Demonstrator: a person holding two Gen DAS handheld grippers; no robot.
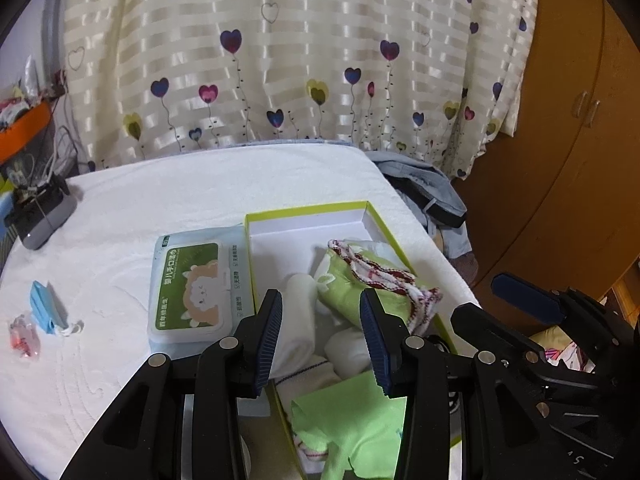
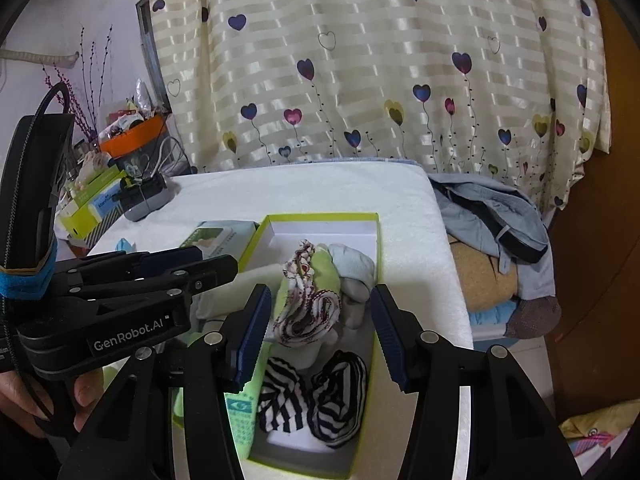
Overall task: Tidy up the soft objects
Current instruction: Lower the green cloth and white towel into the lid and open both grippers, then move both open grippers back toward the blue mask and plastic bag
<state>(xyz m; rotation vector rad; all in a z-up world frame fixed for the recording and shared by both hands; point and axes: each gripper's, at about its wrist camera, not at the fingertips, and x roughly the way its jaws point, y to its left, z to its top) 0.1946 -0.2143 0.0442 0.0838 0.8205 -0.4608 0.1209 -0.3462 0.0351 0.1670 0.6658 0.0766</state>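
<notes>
With both my left gripper (image 1: 320,336) and right gripper (image 2: 320,332) spread empty above the green-rimmed box (image 1: 306,210), I judge packing nearly done; next, fetch the blue cloth (image 1: 45,307) left of it.

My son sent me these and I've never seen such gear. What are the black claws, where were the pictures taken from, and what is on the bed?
Each black claw is a hand-held two-finger tool with a camera behind its fingers, giving two pictures. The left tool and right tool both hang open, holding nothing, above a green-edged cardboard box of rolled socks and cloths on the white padded surface. Beside the box lies a green wet-wipes pack.
</notes>
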